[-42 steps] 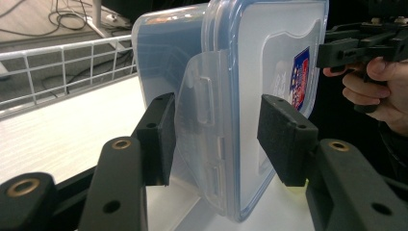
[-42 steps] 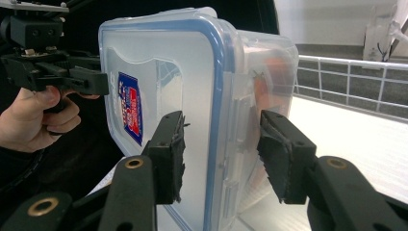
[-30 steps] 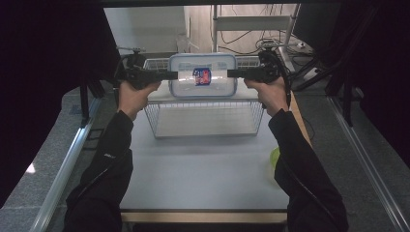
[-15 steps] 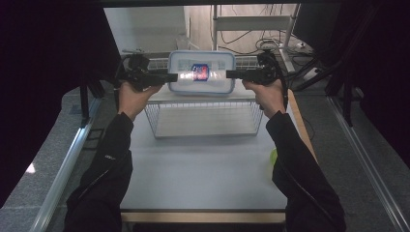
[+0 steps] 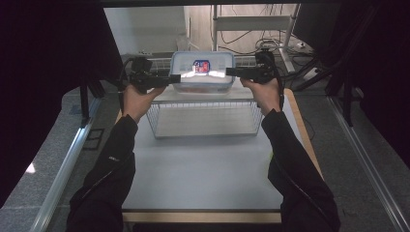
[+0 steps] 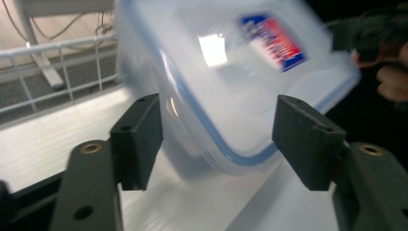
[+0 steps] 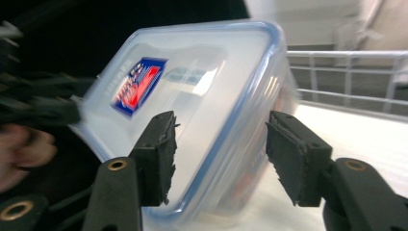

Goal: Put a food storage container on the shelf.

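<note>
Container [image 5: 202, 71]: sitting at the far end of the table [image 5: 203, 164] — just beyond the wire basket [image 5: 205, 118].
Left gripper [image 5: 174, 78]: jaws just opening, standing apart, pads clear of the container's end.
Right gripper [image 5: 231, 72]: jaws also opening — not pressing it.

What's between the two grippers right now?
The lidded plastic box, seen in the high view, with the left gripper at one end and the right gripper at the other. Both have just been opening, pads off the box.
</note>
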